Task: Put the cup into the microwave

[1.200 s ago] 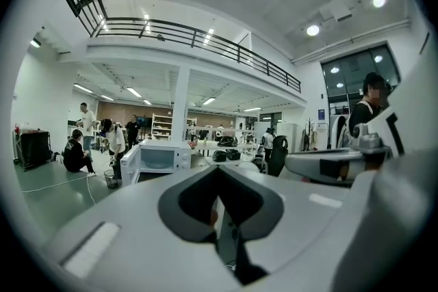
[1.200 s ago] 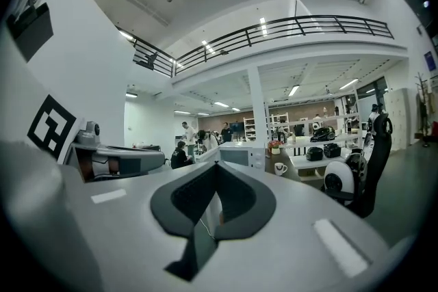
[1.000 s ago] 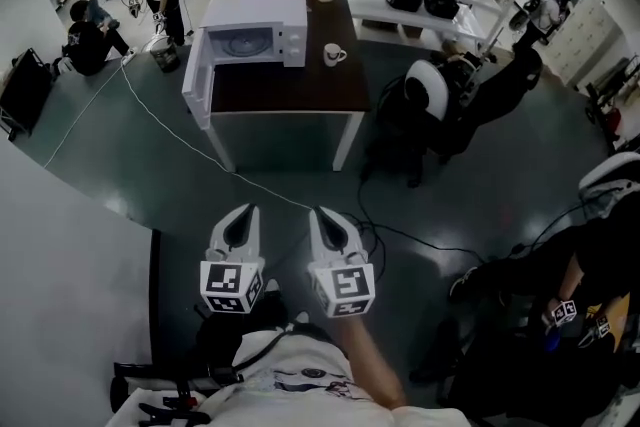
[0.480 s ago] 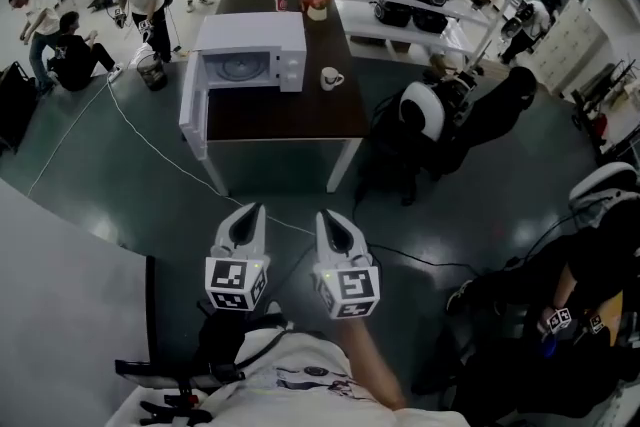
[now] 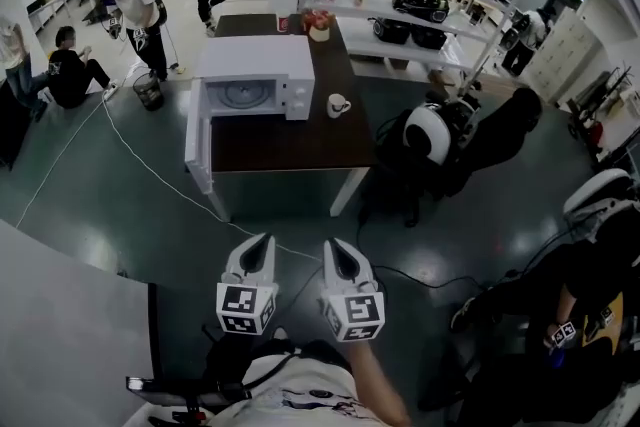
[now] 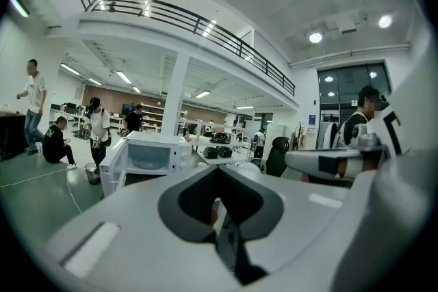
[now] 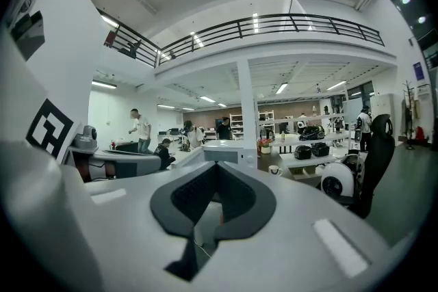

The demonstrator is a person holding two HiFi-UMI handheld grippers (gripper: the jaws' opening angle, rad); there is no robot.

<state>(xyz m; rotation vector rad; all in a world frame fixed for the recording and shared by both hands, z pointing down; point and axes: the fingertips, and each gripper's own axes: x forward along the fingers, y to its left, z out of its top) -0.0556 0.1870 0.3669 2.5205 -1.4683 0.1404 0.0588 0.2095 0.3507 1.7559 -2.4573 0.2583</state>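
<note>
A white cup point(image 5: 338, 104) stands on the dark table point(image 5: 290, 143), to the right of the white microwave point(image 5: 250, 73). The microwave's door point(image 5: 198, 140) hangs open at the left, and its inside looks empty. Both grippers are held low over the floor, well short of the table. My left gripper point(image 5: 262, 245) and my right gripper point(image 5: 336, 249) are side by side, both shut and holding nothing. The left gripper view shows the microwave point(image 6: 154, 155) ahead. In the right gripper view the cup point(image 7: 274, 169) is small and far off.
A black chair with a white round object point(image 5: 432, 130) stands right of the table. White shelves with cookers point(image 5: 420, 3) are behind. A cable point(image 5: 130, 155) runs across the floor. People point(image 5: 135, 0) stand at the back left. A grey partition point(image 5: 60, 315) is at my near left.
Both grippers have moved forward together toward the table, still shut. The table and microwave now sit closer and lower in the head view. People in the background have shifted.
</note>
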